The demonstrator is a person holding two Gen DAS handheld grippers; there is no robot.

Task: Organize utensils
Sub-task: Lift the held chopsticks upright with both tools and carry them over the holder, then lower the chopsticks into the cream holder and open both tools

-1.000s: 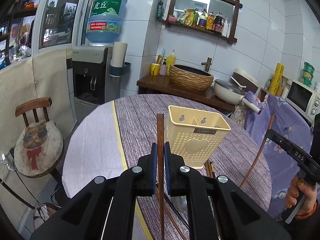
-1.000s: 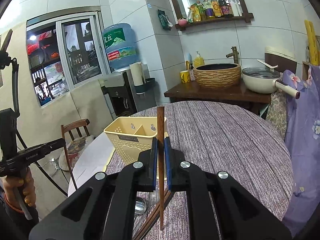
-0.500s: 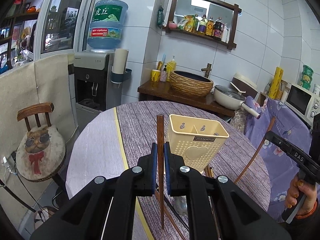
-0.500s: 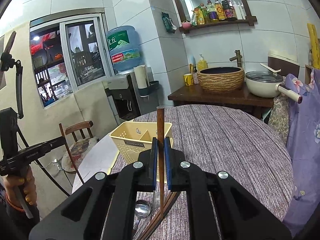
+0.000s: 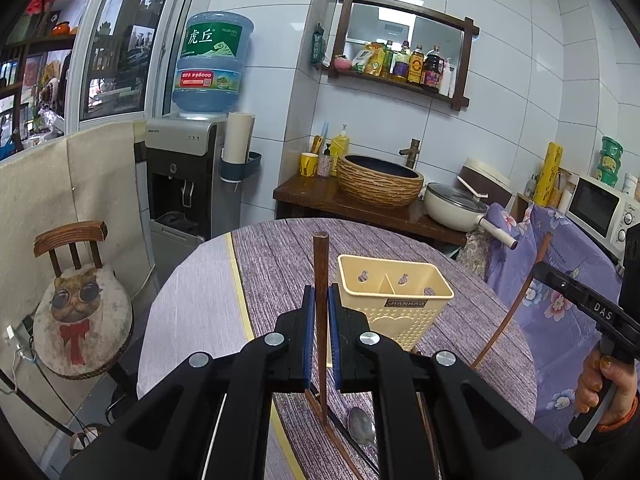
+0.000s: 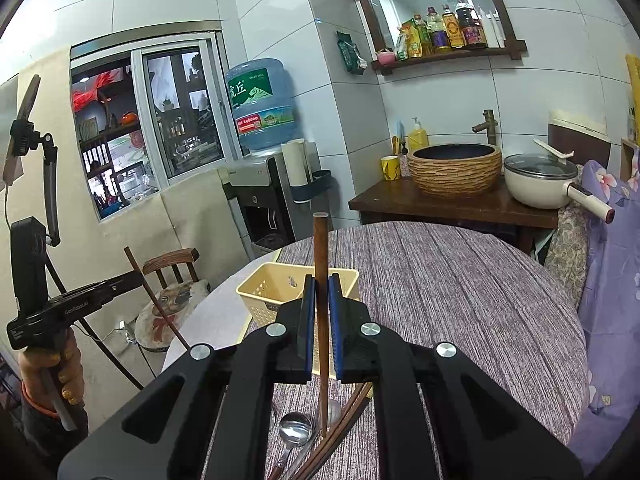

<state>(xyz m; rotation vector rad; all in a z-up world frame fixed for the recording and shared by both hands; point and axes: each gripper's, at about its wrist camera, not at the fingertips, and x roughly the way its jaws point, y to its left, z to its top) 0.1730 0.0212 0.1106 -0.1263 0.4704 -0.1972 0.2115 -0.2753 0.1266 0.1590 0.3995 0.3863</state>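
A cream plastic utensil holder with two compartments stands on the round table; it also shows in the right wrist view. My left gripper is shut on a brown wooden chopstick, held upright above the table, left of the holder. My right gripper is shut on another brown chopstick, upright, in front of the holder. A metal spoon and more chopsticks lie on the table below both grippers.
A wooden chair with a cat cushion stands left of the table. A side counter with a woven basin and a pan is behind. A purple floral cloth covers a chair at the right.
Both grippers have risen with their chopsticks; the holder and table look lower and farther in both views. Both chopstick tips are off the table.
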